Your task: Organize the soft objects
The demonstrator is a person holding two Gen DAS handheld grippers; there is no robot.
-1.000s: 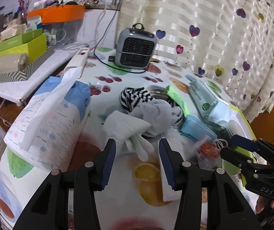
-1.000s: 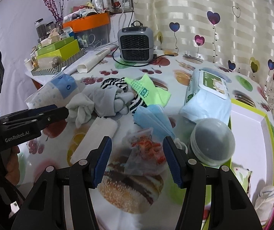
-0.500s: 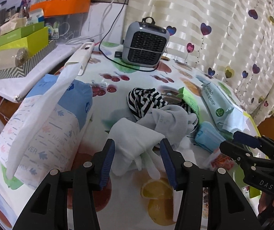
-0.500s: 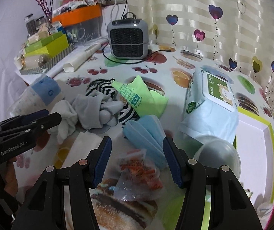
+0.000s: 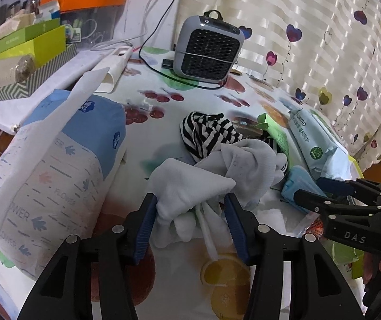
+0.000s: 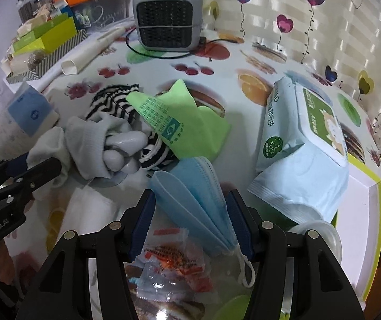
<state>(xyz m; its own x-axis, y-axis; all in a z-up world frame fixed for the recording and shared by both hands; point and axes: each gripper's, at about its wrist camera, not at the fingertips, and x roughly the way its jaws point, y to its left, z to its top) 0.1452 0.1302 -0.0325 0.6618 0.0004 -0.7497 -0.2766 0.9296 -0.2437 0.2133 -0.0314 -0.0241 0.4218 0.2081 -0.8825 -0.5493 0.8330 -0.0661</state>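
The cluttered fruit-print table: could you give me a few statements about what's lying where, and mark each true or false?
1. The white cloth glove lies between the left gripper fingers. True.
2. The grey box-shaped fan heater lies tipped on its side. False: it stands upright.
3. The folded blue face masks sit between the right gripper fingers. True.
4. The green paper packet lies under the black-and-white striped cloth. False: it rests on top.
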